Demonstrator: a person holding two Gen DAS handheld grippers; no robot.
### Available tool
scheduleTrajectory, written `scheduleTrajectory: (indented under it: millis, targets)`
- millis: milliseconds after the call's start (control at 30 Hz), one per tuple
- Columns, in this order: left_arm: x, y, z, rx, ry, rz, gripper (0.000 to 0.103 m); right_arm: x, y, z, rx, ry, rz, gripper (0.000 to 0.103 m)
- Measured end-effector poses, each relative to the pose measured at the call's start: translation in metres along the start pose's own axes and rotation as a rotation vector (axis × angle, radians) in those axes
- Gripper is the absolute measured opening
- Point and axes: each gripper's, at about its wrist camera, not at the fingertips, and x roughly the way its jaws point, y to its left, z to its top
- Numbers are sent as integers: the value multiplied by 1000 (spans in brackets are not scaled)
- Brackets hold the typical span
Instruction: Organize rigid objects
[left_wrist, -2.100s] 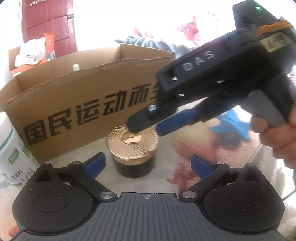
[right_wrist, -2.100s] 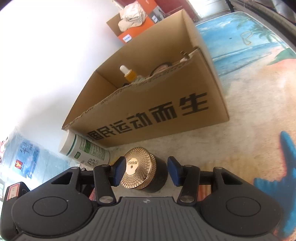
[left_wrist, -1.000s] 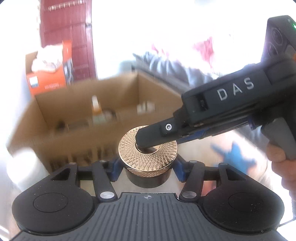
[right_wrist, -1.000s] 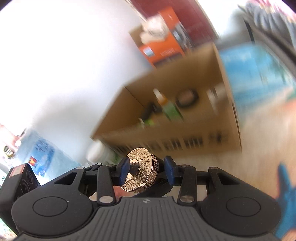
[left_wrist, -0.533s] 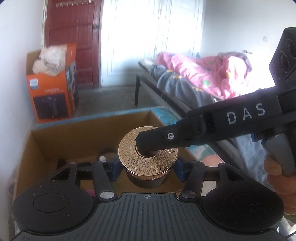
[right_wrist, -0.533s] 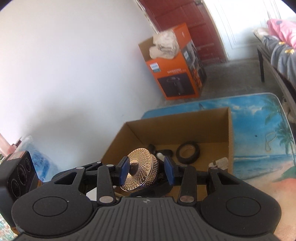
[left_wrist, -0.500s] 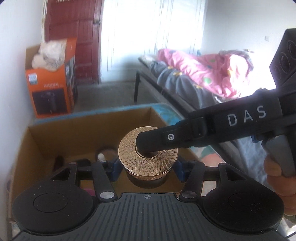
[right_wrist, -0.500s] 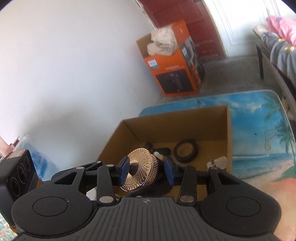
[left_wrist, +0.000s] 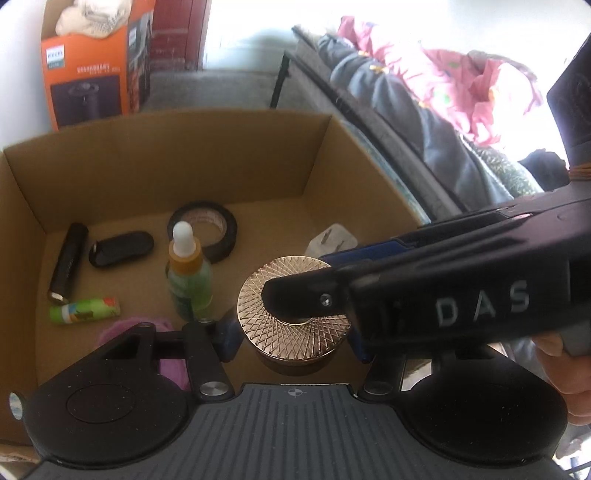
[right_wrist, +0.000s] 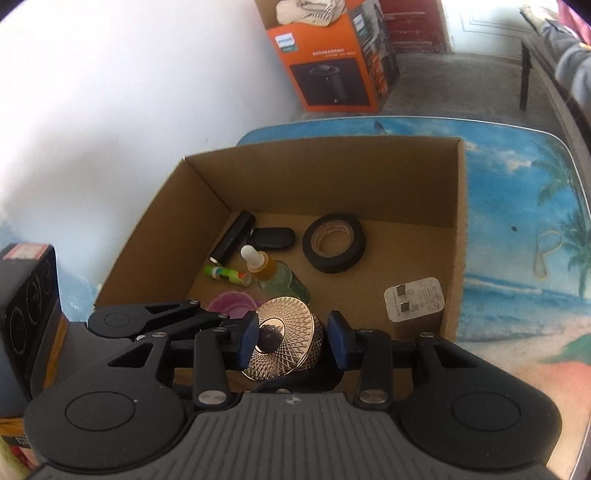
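Gold-lidded jar (left_wrist: 293, 317) gripped between both tools, seemingly above cardboard box (left_wrist: 166, 162).

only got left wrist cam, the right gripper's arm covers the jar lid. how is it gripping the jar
observer: the right gripper is shut on the gold-lidded jar end to end: one pad on the lid's face, the other at the dark base.
operator: whats the pink thing low left in my view
observer: a round pink dish with a pale centre, lying beside the dropper bottle.
operator: any bare floor to drop on
observer: yes, bare cardboard on the box floor between the tape roll and the charger plug.
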Motion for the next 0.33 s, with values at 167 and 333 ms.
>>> scheduleTrajectory:
  millis: [167, 333]
  targets:
    - [8, 9, 1, -44, 55, -25, 56, 13, 4, 5, -41, 61, -32, 44]
    - [12, 10, 1, -52, 67, -31, 60, 20, 6, 8, -60, 95, -48, 43]
